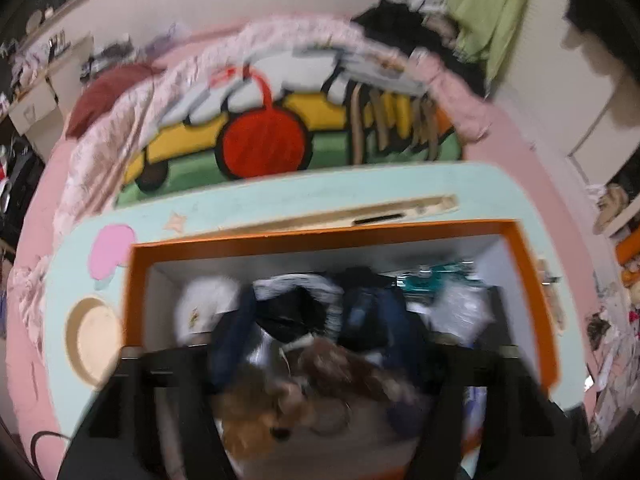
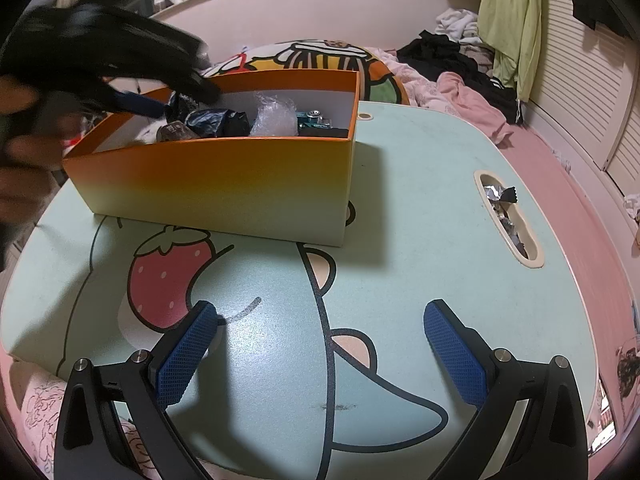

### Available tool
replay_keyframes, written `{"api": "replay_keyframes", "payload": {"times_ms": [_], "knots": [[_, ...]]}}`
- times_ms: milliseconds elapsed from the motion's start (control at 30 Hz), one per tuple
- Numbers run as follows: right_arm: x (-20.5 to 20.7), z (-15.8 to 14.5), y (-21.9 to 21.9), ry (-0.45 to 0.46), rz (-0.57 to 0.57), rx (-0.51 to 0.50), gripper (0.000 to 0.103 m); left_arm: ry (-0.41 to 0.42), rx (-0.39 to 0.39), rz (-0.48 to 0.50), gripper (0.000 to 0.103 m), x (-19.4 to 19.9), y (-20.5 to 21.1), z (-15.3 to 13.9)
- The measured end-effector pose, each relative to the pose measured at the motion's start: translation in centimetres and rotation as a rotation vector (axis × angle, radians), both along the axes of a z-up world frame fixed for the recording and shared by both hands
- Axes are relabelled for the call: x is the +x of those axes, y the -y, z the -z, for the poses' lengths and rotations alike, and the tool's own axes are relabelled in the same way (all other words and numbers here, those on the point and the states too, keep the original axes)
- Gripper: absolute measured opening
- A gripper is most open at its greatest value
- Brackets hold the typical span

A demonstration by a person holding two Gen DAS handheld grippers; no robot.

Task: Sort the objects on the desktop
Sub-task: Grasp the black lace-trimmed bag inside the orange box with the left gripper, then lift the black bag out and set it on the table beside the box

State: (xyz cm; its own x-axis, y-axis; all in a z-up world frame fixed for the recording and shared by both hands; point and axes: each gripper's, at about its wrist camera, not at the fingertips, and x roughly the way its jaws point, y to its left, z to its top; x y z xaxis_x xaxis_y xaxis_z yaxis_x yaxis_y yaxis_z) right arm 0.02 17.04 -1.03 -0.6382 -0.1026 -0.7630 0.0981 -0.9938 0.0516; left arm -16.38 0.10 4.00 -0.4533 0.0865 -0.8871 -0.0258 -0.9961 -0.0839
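Right gripper (image 2: 320, 344): one, yours, hovering low over the near part of the table (image 2: 420, 184), its two blue pads (image 2: 456, 354) spread wide with nothing between them.

Table: one, pale green, printed with one strawberry (image 2: 168, 276) and a cartoon outline. It has one oval slot (image 2: 534, 258) at the right edge, holding several crumpled foil wrappers (image 2: 500, 196); the count is unclear.

Box (image 2: 224, 184): one, orange fading to pale yellow, open-topped, standing on the far left part of the table. It is filled with jumbled items: one clear plastic wrap (image 2: 272, 120), one teal piece (image 2: 314, 118), and dark bundles (image 2: 216, 122) too tangled to count.

Left gripper (image 1: 320, 360): one, yours, poised over the box's left end and pointing down into it. The left wrist view is blurred; a brown furry thing (image 1: 320, 376) lies between the fingers, and you cannot tell whether they grip it or how far apart they stand. One white round item (image 1: 206, 304) sits in the box's far left corner.

Beyond the table: one bed with pink bedding (image 2: 472, 100), one cartoon-print cushion (image 1: 256, 136), one green cloth (image 2: 508, 20) hanging at the far right.
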Motion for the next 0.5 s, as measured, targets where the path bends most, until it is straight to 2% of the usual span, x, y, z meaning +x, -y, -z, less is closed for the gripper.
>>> {"api": "replay_keyframes", "payload": {"times_ms": [33, 67, 100, 233, 333, 433, 500], "knots": [[0.0, 0.0, 0.0, 0.0, 0.001, 0.0, 0.103, 0.014, 0.046, 0.001, 0.036, 0.0, 0.5, 0.3], [0.0, 0.0, 0.0, -0.001, 0.001, 0.0, 0.103, 0.004, 0.062, -0.003, 0.025, 0.1, 0.9, 0.1], [0.0, 0.0, 0.0, -0.002, 0.001, -0.001, 0.103, -0.015, 0.074, -0.004, 0.022, 0.6, 1.4, -0.4], [0.0, 0.0, 0.0, -0.001, 0.002, -0.001, 0.103, -0.23, 0.182, 0.011, 0.022, 5.2, 3.5, -5.8], [0.0, 0.0, 0.0, -0.002, 0.002, -0.001, 0.103, -0.37, 0.28, 0.042, 0.022, 10.4, 5.1, -9.7], [-0.1, 0.0, 0.0, -0.001, 0.003, -0.001, 0.103, -0.383, 0.291, 0.067, 0.022, 14.7, 5.4, -9.4], [0.0, 0.0, 0.0, -0.002, 0.004, 0.0, 0.103, -0.337, 0.285, 0.083, 0.023, 16.5, 4.9, -7.1]]}}
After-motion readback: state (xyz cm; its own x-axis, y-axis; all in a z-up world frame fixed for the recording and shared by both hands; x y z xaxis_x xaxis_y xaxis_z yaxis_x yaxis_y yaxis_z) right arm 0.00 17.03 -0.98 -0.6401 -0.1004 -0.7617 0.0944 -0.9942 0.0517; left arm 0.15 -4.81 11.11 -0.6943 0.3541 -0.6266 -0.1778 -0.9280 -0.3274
